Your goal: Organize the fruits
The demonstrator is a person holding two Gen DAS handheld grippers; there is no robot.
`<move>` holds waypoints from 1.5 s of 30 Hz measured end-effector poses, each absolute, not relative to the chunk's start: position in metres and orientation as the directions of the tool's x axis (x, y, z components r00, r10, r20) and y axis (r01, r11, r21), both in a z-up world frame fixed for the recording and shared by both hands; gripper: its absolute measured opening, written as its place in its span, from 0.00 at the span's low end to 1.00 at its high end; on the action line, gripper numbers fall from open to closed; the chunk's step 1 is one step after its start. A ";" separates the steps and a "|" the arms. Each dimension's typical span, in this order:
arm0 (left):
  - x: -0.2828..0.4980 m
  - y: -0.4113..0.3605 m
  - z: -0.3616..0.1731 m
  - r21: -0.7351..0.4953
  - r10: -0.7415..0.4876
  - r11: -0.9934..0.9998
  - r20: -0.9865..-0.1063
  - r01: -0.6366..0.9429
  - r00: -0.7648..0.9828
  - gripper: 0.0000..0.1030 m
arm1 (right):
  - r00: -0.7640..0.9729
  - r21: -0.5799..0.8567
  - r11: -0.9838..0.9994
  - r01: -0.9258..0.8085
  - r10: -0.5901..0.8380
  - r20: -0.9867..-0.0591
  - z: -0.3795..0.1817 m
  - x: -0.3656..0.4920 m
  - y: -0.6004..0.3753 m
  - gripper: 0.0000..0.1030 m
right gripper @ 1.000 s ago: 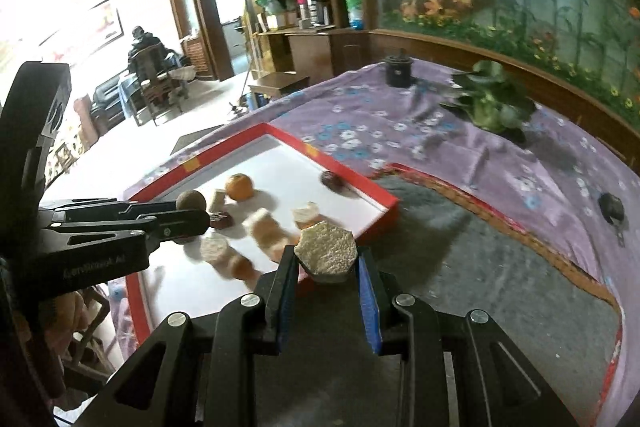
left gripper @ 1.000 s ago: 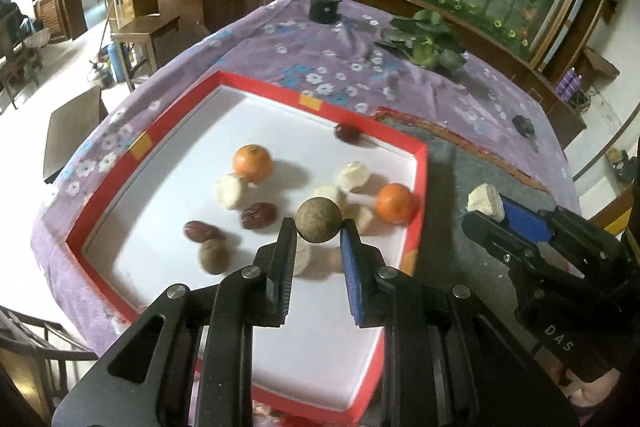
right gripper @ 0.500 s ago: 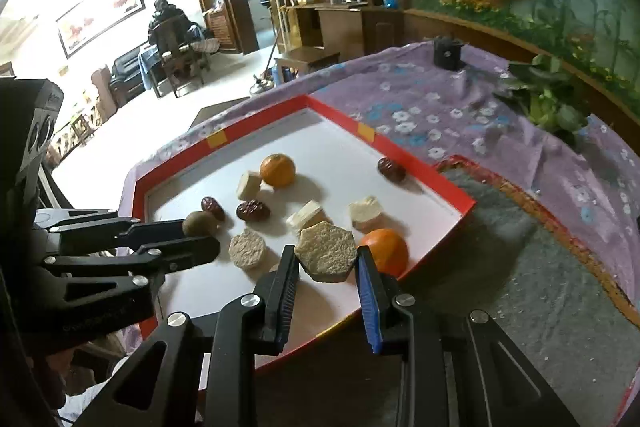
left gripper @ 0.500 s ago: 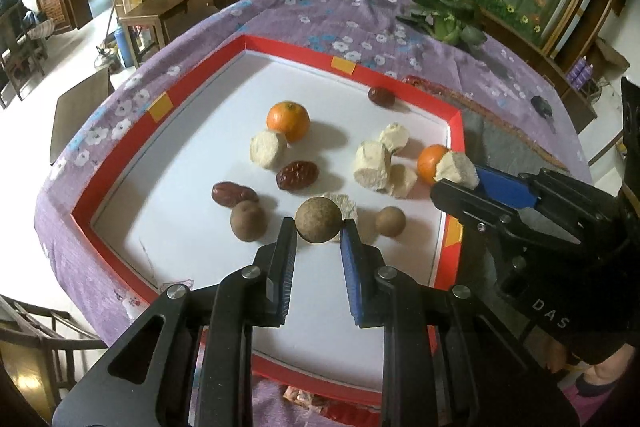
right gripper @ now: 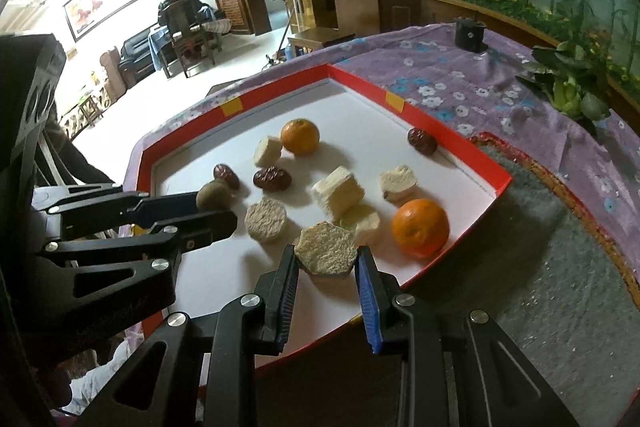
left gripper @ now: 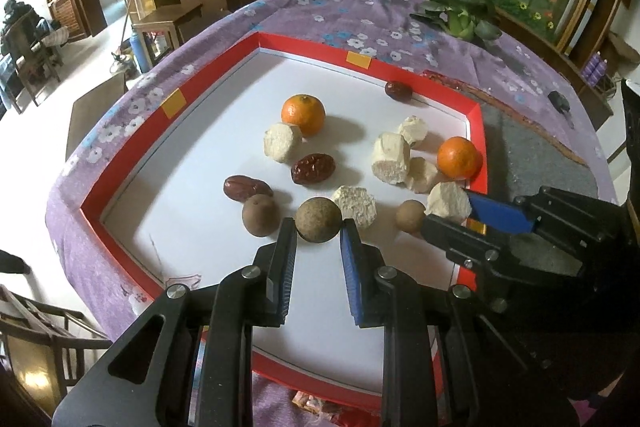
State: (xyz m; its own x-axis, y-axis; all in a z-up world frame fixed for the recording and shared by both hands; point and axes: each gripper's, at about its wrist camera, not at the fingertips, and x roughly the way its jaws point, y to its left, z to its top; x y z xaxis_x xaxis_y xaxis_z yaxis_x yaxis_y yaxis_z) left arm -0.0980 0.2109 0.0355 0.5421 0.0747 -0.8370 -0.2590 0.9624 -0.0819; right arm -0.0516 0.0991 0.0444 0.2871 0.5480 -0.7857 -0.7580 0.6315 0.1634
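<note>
Holding a round brown fruit (left gripper: 319, 219) in the left gripper (left gripper: 319, 227) and a pale hexagonal piece (right gripper: 325, 252) in the right gripper (right gripper: 326, 259), we have both jaws narrow and clamped. Both loads hang over the near part of the red-rimmed tray (left gripper: 478, 119), the brown fruit beside another brown one (left gripper: 260, 215) on its left. Whether they already touch the white floor we cannot tell.

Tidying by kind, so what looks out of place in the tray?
One red date sits alone against the tray's far rim, apart from the other two dates near the middle.
</note>
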 end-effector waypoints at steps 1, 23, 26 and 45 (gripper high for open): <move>-0.099 0.211 0.035 -0.075 0.083 0.962 -0.836 -0.262 0.542 0.21 | 0.286 0.164 0.633 -0.757 0.546 -0.787 0.043 -0.052 0.099 0.27; -0.106 0.202 0.039 -0.051 0.159 0.944 -0.794 -0.325 0.587 0.51 | 0.388 0.155 0.682 -0.715 0.571 -0.723 0.059 -0.071 0.073 0.36; -0.111 0.198 0.044 -0.028 0.196 0.939 -0.775 -0.342 0.601 0.51 | 0.423 0.151 0.702 -0.695 0.571 -0.704 0.064 -0.076 0.064 0.43; -0.140 0.177 0.076 0.027 0.293 0.920 -0.709 -0.391 0.641 0.51 | 0.535 0.180 0.768 -0.615 0.574 -0.620 0.079 -0.098 0.034 0.50</move>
State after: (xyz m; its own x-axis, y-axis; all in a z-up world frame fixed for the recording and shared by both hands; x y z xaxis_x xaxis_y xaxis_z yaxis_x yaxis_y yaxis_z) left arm -0.1398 0.1770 0.0756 0.6412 0.2931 -0.7092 -0.3908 0.9201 0.0270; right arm -0.0976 0.0338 0.0789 0.5348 0.5742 -0.6200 -0.6150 0.7676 0.1804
